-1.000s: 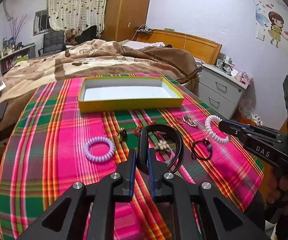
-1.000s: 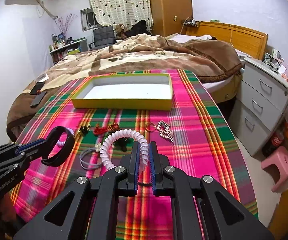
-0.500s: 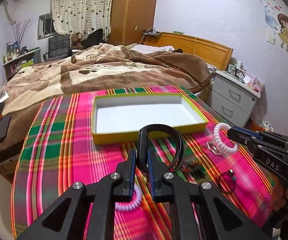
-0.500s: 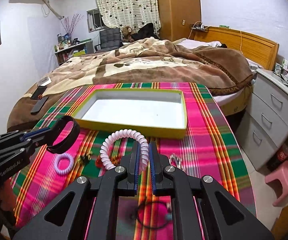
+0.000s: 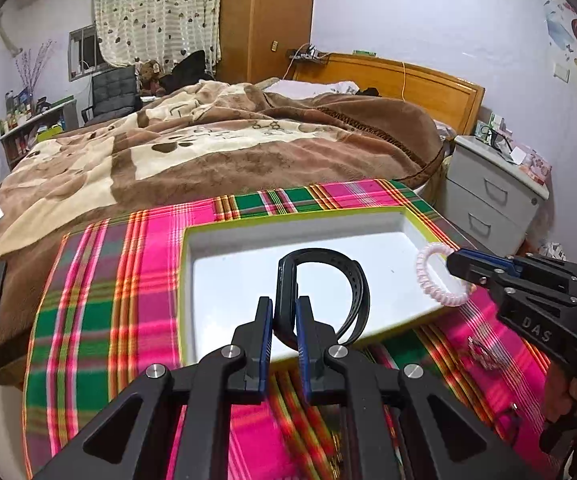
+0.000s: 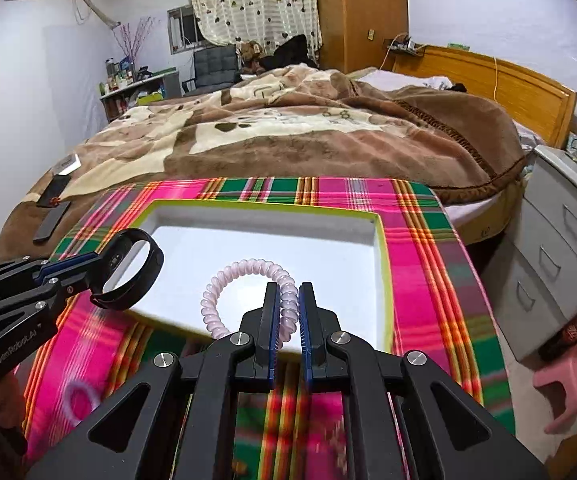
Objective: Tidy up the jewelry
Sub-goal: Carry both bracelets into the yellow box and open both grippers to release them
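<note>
Left wrist view: left gripper clamped on black band bracelet, loop standing upright beyond the fingertips, held in the air over near half of yellow-rimmed tray. Right gripper entering from right edge of same view, clenched on pale pink spiral bracelet, coil hanging over tray's near right corner. Tray interior white, sitting toward far edge of plaid-covered table. Small metallic piece lying on the cloth near the table's right edge, in front of the tray; too blurred to identify.

Right wrist view: pink spiral pinched between blue pads, arching up and left over near edge of tray. Black band at left, over tray's near left corner. Lilac spiral ring on cloth toward near left of table, blurred. Bed with brown blanket beyond table's far edge.
</note>
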### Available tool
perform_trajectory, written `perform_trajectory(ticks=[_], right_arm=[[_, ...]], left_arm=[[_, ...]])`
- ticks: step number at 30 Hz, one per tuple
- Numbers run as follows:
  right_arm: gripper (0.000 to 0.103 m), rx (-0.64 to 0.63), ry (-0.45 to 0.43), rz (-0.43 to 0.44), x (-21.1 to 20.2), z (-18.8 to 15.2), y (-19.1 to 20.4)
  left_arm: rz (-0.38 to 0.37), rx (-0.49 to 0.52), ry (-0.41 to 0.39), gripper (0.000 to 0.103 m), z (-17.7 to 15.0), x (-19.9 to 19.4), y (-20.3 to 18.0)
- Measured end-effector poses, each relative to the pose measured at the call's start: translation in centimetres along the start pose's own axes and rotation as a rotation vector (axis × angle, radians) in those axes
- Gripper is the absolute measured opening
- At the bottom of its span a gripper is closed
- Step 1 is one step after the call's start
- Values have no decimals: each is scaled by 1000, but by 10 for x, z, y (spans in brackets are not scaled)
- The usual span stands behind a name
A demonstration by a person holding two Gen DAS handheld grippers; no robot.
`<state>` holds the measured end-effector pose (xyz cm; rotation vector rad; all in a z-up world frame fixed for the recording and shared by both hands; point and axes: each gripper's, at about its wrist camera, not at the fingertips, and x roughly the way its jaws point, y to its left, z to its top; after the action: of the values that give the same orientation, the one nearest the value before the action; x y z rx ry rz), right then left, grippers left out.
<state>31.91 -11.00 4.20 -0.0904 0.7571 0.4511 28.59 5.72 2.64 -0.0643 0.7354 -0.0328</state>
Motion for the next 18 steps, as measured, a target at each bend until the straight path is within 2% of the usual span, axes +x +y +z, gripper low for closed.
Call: perform_trajectory(ticks=[12,18], right_arm=[[9,51,117,-5,79,28,-17],[9,47,157,-11,97,30,-16]], left_arm=[[35,-8,115,11,33,86,11],[44,-8,148,11,34,105,9]])
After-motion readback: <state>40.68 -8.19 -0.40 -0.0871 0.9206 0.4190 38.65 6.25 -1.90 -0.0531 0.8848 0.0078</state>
